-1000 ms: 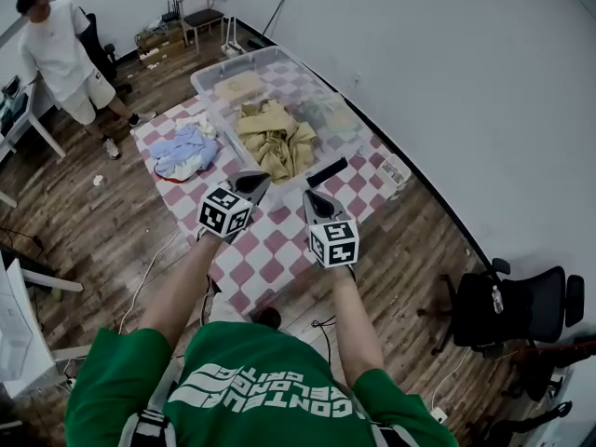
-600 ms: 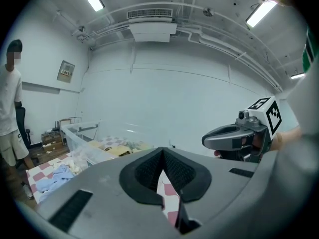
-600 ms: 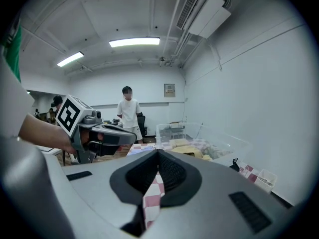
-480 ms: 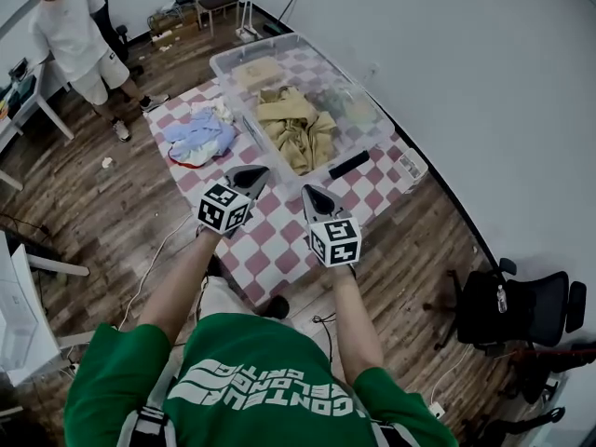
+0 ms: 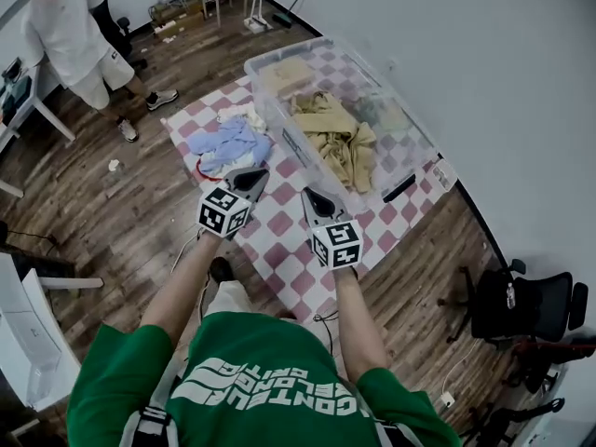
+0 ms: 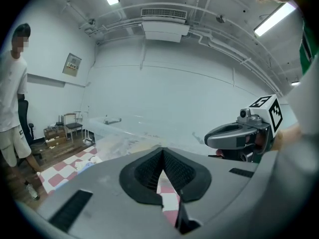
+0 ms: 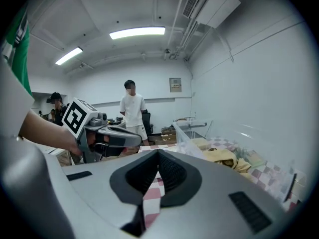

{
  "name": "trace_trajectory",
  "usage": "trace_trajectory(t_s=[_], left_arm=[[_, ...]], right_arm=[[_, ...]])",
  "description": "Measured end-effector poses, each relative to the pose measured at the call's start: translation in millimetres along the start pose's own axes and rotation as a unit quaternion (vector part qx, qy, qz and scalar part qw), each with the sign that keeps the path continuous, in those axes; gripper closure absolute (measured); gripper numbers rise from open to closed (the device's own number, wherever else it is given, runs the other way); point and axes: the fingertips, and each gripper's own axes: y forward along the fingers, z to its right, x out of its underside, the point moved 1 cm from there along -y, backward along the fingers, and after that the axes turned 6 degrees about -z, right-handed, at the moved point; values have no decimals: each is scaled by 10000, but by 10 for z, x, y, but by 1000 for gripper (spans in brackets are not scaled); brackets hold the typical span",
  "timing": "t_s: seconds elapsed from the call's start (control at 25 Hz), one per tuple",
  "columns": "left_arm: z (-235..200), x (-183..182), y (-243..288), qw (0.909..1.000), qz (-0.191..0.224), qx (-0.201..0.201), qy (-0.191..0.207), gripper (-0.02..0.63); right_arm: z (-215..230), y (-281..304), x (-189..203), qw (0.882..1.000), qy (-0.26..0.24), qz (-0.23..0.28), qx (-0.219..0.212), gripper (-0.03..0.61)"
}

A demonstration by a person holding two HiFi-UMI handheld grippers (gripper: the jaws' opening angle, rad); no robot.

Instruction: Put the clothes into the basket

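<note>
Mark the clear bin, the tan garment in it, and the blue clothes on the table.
clear bin (image 5: pixel 287 141), head view, near side wall
tan garment (image 5: pixel 340 140), head view, middle of heap
blue clothes (image 5: pixel 233 145), head view, centre of pile

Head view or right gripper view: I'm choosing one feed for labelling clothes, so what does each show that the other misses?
Only the head view: the blue clothes lying on the checkered table, outside the clear bin. Only the right gripper view: the ceiling lights. Both: the clear bin, the tan garment inside it, the shut left gripper and the bystander in white.
</note>
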Motion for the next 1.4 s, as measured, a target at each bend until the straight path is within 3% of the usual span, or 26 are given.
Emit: trace_trajectory(t_s=[0.28,0.48,0.84,1.04,1.4], left_arm=[[-1065,130,-358,9998,-66,67,-157,612],[-1597,217,-543,9997,-154,136,-120,611],[-2136,380,-528,9992,-366,168,-25,611],[-2349,329,-383,9989,-392,213,122,611],[-2834,411,32,9960,-751,370,307,611]], right_arm=[[-408,861,-199,9993,215,-201,236,569],[-579,1273,-243,9977,377,-314,459,569],[-687,1624,-183,9949,467,-527,726,569],[-538,1871,-71,9880,675,-864,1086,569],[-423,2411,-1,9862,932,-894,1036,569]])
